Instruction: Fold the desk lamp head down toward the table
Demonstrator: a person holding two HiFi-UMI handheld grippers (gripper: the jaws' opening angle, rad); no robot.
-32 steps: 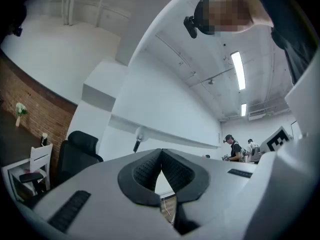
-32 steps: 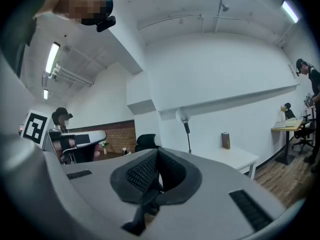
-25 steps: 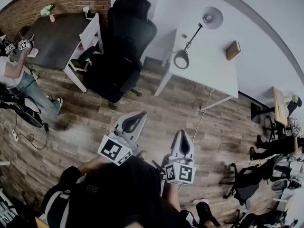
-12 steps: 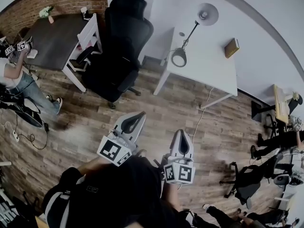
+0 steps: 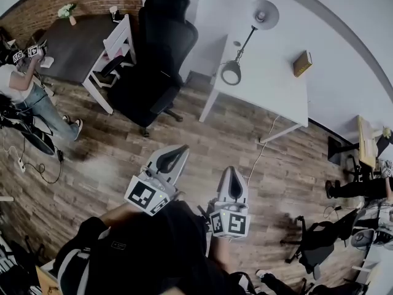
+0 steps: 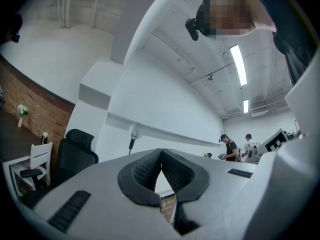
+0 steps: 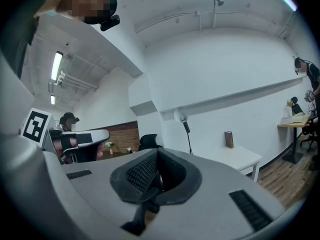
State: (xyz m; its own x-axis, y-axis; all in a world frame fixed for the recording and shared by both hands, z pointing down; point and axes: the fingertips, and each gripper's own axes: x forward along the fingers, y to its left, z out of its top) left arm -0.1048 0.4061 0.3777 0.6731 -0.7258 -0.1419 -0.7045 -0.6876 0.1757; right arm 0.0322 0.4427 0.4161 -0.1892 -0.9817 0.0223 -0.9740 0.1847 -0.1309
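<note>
The desk lamp stands on the white table [image 5: 276, 97] far ahead, with its round head [image 5: 264, 14] raised on a thin dark arm above the ring-shaped base [image 5: 231, 72]. It shows small in the left gripper view as the lamp [image 6: 133, 133], and in the right gripper view as the lamp [image 7: 181, 118]. My left gripper [image 5: 178, 149] and right gripper [image 5: 234, 172] are held over the wood floor, well short of the table. Both are shut with nothing in them, as shown by the left gripper [image 6: 161, 151] and the right gripper [image 7: 157, 154].
A black office chair [image 5: 159, 48] stands left of the table, between me and its left end. A brown book [image 5: 301, 63] stands on the table's right side. A cable [image 5: 261, 149] trails over the floor. A dark desk [image 5: 73, 42], a white chair [image 5: 113, 48] and a person [image 5: 24, 91] are at far left.
The room has shifted slightly in the head view as I move across the floor. Both grippers stay shut and side by side. The person at far left has shifted a little.
</note>
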